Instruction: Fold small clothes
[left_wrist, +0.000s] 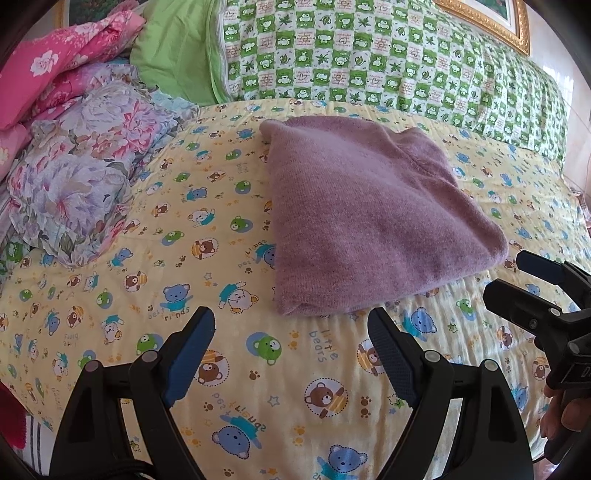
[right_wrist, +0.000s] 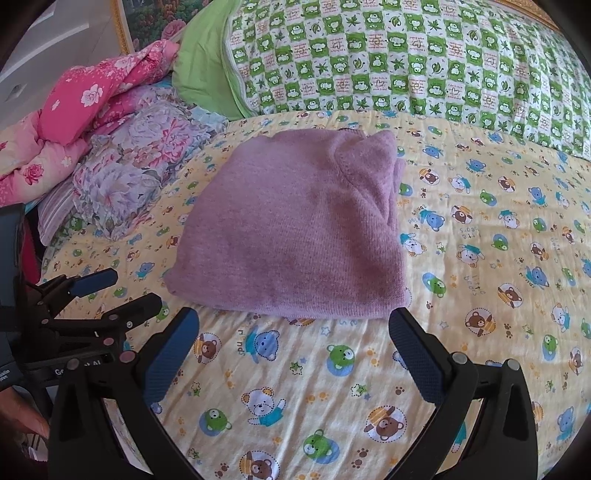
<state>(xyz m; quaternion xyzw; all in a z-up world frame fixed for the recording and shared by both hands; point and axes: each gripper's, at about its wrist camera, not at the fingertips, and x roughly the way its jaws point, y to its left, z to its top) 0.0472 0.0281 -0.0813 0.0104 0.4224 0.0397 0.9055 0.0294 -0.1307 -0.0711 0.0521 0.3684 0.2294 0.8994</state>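
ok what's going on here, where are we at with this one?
A person holds a handheld gripper in each hand over a bed with a yellow bear-print sheet. A purple knit garment lies folded into a compact rectangle on the sheet, touched by neither gripper. The left gripper and right gripper are both open and empty, on the near side of the garment. Floral bedding and a green checked quilt sit behind it. The fold looks done or nearly so.

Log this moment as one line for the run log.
garment: folded purple knit sweater flat on yellow bear-print bedsheet | left claw: open, empty | right claw: open, empty | contact: none
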